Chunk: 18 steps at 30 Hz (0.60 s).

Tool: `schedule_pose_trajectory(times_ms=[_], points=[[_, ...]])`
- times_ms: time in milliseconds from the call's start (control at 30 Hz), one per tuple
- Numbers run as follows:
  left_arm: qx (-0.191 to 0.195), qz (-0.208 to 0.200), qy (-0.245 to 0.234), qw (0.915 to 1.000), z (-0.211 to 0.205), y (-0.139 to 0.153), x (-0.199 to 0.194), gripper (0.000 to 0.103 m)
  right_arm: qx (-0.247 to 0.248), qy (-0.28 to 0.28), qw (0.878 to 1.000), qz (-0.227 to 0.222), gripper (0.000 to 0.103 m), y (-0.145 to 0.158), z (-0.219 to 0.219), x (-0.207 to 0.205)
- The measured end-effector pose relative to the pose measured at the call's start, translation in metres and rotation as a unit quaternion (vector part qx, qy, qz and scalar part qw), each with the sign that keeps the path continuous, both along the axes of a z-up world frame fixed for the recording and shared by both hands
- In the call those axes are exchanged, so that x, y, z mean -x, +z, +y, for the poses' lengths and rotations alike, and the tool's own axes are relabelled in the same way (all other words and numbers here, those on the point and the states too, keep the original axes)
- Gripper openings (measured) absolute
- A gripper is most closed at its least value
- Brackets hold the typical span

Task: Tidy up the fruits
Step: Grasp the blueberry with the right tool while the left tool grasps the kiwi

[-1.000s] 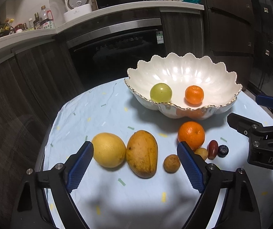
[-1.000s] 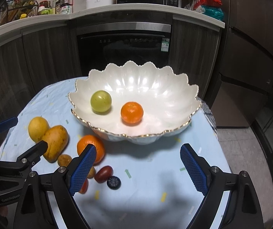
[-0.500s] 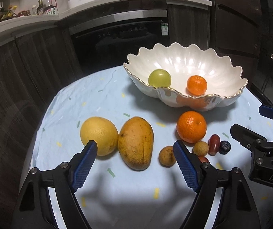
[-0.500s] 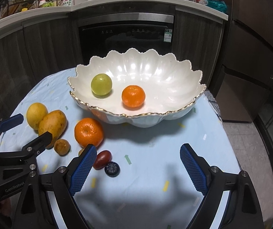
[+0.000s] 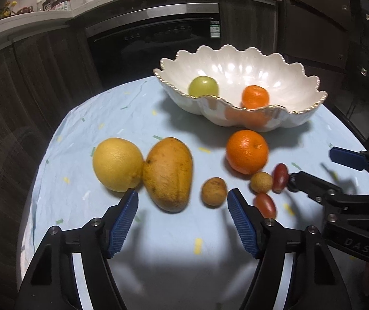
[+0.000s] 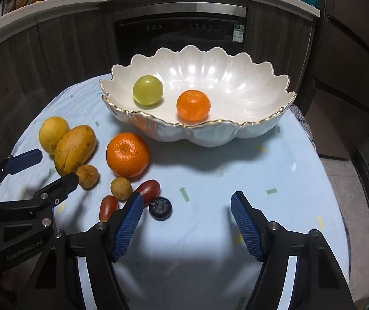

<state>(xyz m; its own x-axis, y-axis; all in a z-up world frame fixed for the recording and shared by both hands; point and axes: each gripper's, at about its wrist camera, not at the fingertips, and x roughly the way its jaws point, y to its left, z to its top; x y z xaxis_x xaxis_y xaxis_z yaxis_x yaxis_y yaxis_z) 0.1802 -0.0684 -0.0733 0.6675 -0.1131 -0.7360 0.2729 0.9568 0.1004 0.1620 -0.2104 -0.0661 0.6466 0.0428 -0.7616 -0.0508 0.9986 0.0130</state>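
White bowl holds only a grape and mandarin; eight fruits wait on the cloth. Left gripper and right gripper are wide, empty.

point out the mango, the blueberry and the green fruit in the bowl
mango point(image 5: 167, 173): left wrist view, middle of its speckled skin
blueberry point(image 6: 160, 207): right wrist view, its crown on top
green fruit point(image 6: 147, 90): right wrist view, centre of its rounded side
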Motion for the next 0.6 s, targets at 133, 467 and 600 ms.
schedule_pose_trajectory(times_ms=[133, 467, 600], points=[[0.003, 0.002, -0.014, 0.9999, -0.006, -0.002, 0.003, 0.065, -0.003, 0.007, 1.0, 0.006, 0.068, -0.003, 0.001, 0.002], [-0.01, 0.003, -0.028, 0.9995, -0.015, -0.008, 0.001, 0.053, -0.008, 0.026, 1.0, 0.016, 0.057, -0.01, 0.008, -0.001], [-0.015, 0.003, -0.035, 0.9993, -0.02, -0.008, -0.001, 0.048, -0.008, 0.03, 0.999, 0.02, 0.051, -0.01, 0.01, -0.004]])
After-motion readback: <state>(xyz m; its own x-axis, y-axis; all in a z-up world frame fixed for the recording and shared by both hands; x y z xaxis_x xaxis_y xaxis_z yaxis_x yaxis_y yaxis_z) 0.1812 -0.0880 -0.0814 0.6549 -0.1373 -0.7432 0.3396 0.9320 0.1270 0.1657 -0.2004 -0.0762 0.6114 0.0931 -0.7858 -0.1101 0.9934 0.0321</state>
